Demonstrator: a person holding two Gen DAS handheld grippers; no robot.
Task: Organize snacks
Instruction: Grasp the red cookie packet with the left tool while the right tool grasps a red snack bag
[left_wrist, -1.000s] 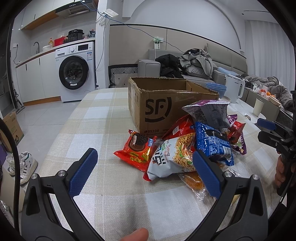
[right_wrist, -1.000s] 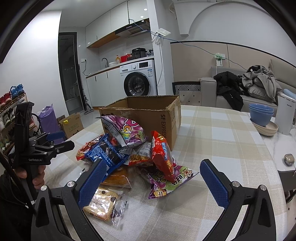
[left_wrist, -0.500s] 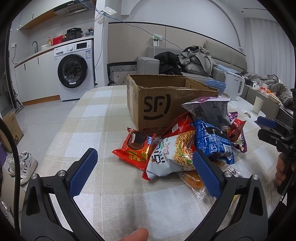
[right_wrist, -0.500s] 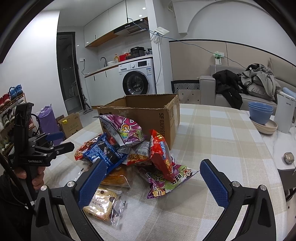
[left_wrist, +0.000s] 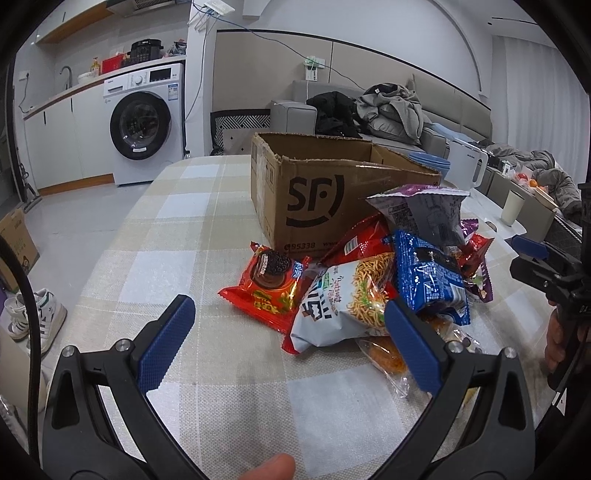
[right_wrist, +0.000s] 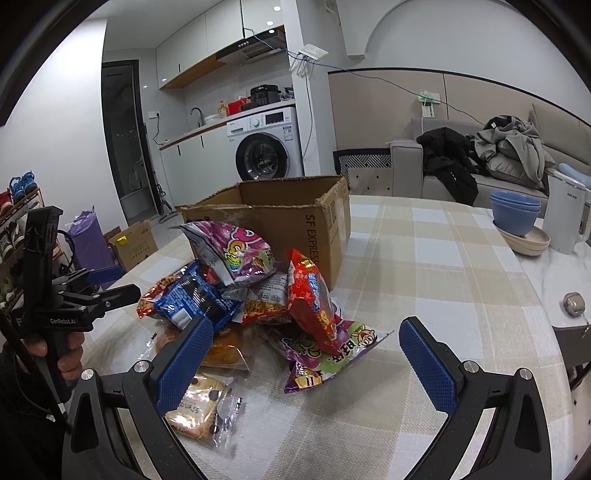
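Snacks (left_wrist: 373, 280) lie heaped on the worktop (left_wrist: 177, 236) right against the open box (left_wrist: 317, 192), ready to go in. Left claw (left_wrist: 288, 332) and right claw (right_wrist: 301, 350) both gape wide, holding nothing, near the box.

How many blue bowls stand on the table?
2: the stacked blue bowls sit nested on a beige dish at the checked table edge, beside the white kettle. A third may be hidden.

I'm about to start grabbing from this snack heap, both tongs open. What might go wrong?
The purple bag leans on top of the pile against the cardboard box; pulling the blue bag beneath may topple it. The clear-wrapped pastry looks soft, so the right tongs may crush it.
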